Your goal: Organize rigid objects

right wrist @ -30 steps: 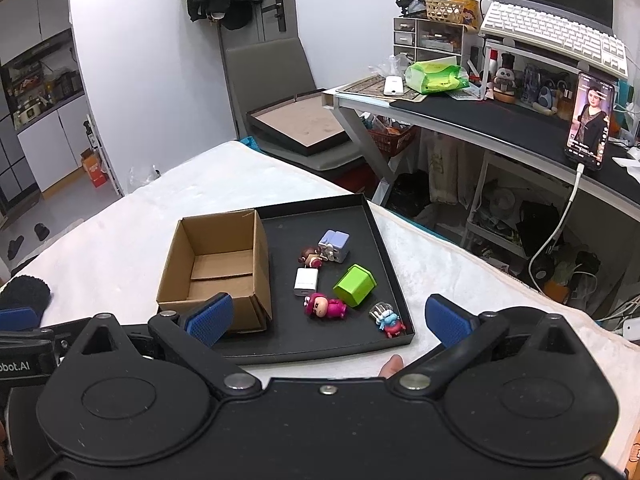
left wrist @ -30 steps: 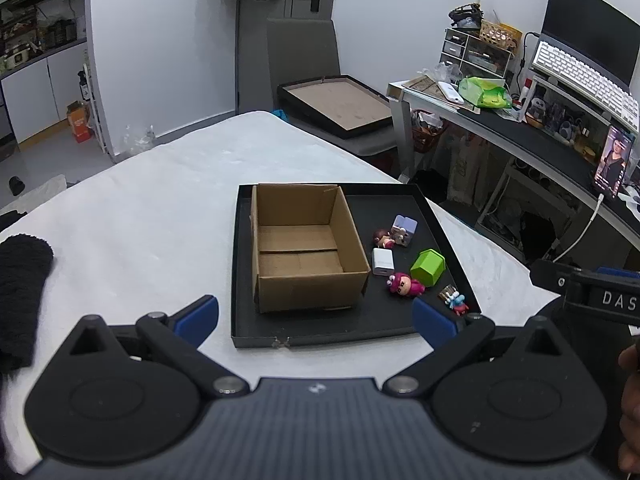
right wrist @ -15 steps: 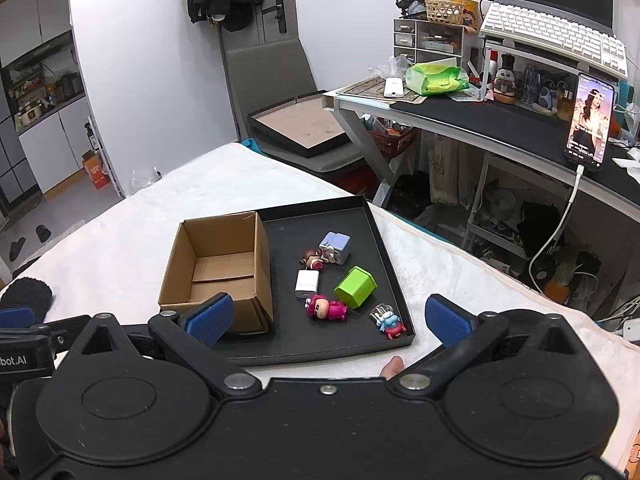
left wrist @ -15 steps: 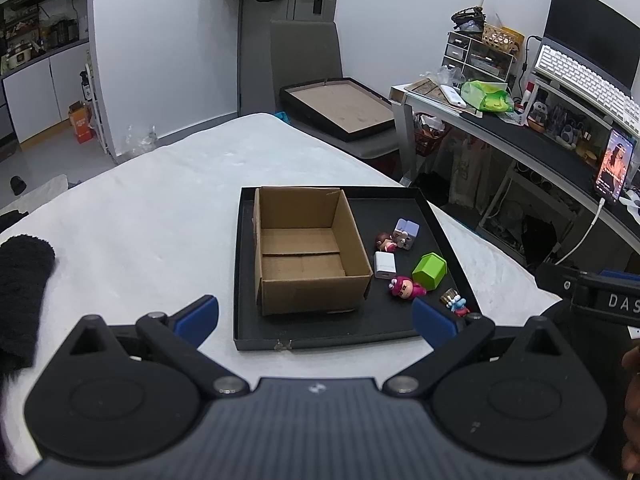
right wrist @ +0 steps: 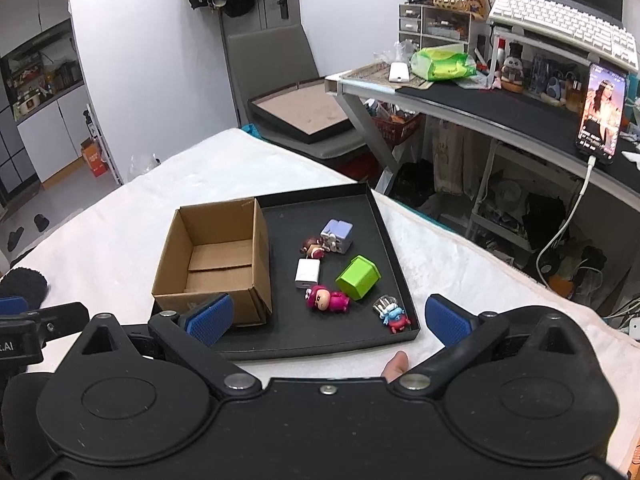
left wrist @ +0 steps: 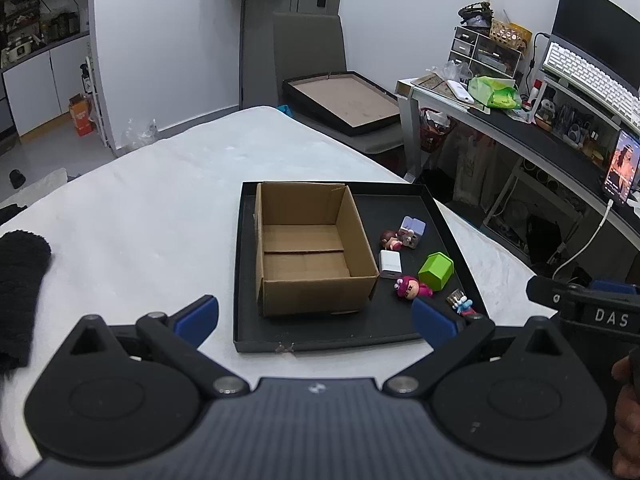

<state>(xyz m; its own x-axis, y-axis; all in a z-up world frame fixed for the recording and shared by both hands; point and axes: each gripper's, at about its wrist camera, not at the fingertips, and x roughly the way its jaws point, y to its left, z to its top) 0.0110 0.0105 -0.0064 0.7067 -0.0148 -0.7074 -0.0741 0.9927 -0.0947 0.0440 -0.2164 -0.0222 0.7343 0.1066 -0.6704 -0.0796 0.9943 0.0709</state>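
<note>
Nothing sorted yet, by the look of it. Cardboard box (left wrist: 310,248) straight ahead of the left gripper (left wrist: 316,316), bare inside, standing in the left half of the black tray (left wrist: 340,342). Six small pieces loose on the tray floor ahead of the right gripper (right wrist: 328,316): lilac cube (right wrist: 337,235), brown-haired figure (right wrist: 313,246), white charger (right wrist: 307,273), green block (right wrist: 358,277), pink figure (right wrist: 327,298), blue-and-red toy (right wrist: 391,313) nearest its right finger. Both grippers spread wide, gripping nothing, short of the tray's near edge. Every pick and drop into the box apparently left to do.
</note>
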